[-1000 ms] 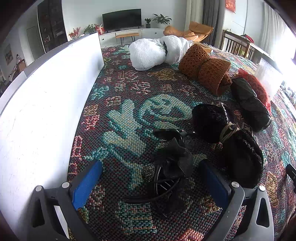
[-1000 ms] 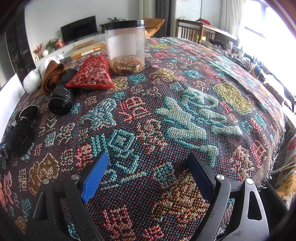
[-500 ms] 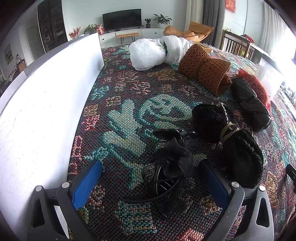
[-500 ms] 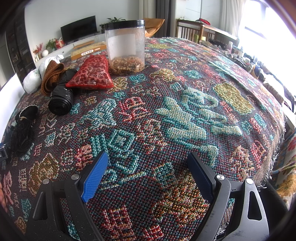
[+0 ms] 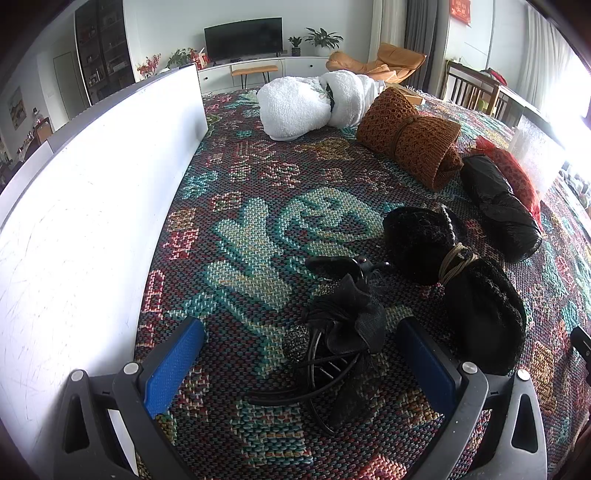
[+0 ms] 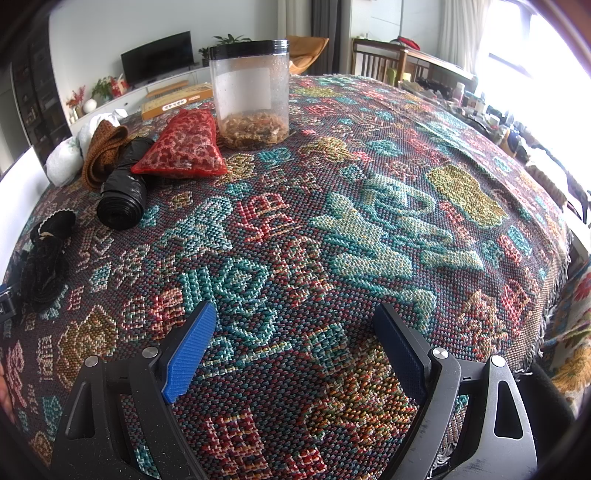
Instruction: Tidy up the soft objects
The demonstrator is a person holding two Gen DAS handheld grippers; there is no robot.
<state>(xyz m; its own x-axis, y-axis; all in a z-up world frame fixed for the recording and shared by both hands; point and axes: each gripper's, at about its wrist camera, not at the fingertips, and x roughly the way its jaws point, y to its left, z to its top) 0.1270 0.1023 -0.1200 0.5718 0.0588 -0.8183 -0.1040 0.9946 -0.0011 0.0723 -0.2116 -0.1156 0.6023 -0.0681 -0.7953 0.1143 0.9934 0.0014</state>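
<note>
Straddling the black hair accessory low in frame, the left gripper gapes wide and empty — likely lined up to grab — while the right gripper, equally spread, holds nothing.

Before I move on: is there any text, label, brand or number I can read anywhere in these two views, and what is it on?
Nothing can be read with confidence.
Flat yellowish box behind the red mesh pouch: a white strip with dark characters, too small and blurred to read.
Clear jar: a frosted white label, with no print visible.
Red hanging on the far wall: markings too small to read.
Woven table cover: character-like motifs, not legible as text.
</note>
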